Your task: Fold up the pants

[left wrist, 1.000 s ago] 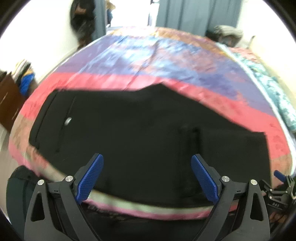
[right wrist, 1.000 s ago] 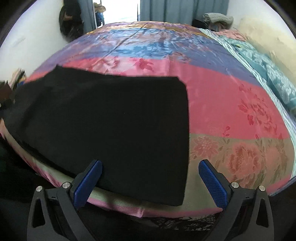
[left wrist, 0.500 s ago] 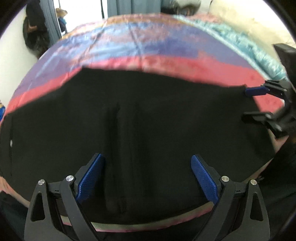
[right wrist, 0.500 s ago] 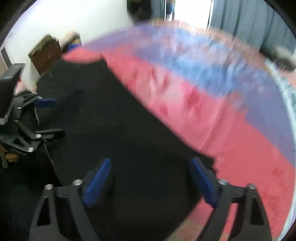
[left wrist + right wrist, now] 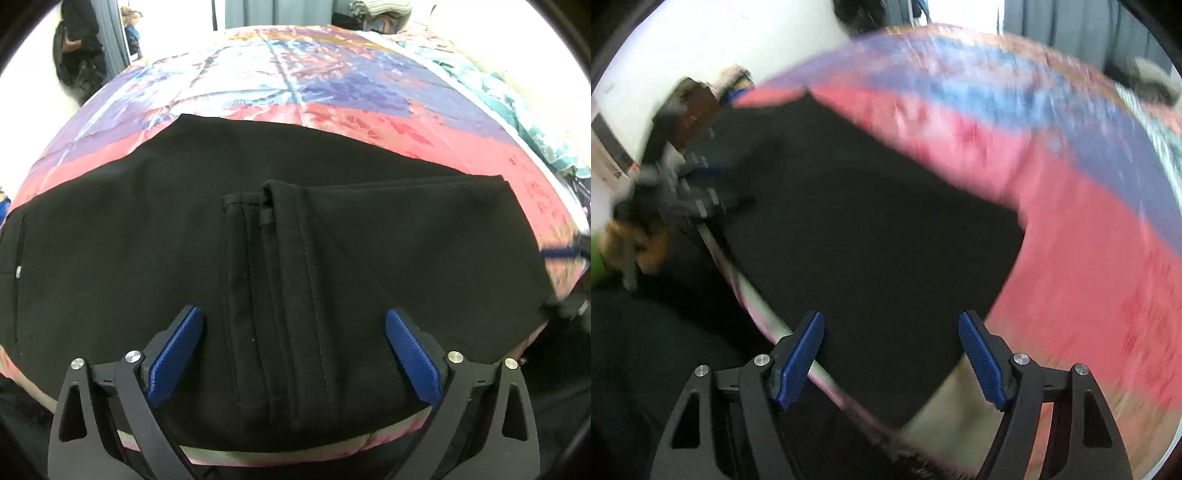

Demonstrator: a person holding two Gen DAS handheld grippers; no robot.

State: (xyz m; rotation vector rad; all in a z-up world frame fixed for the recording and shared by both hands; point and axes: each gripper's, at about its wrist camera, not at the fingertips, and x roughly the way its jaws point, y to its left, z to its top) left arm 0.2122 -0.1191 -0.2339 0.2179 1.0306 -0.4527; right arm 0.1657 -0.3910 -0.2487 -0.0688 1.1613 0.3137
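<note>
Left wrist: pants (image 5: 332,258) folded on bed (image 5: 332,92); gripper (image 5: 293,325) spread.

White walls (image 5: 33,74), grey curtains (image 5: 273,11) (bright daylight between), floral bedspread (image 5: 332,74).

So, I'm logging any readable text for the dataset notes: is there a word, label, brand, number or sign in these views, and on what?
None can be read.
Black pants: no tag or print shows; only a small pale stud, unmarked as far as can be told.
Bedspread: floral pattern only, no lettering.
Left hand-held gripper and right hand-held gripper: no markings visible.
The right wrist view is motion-blurred, so small text there would be lost.
</note>
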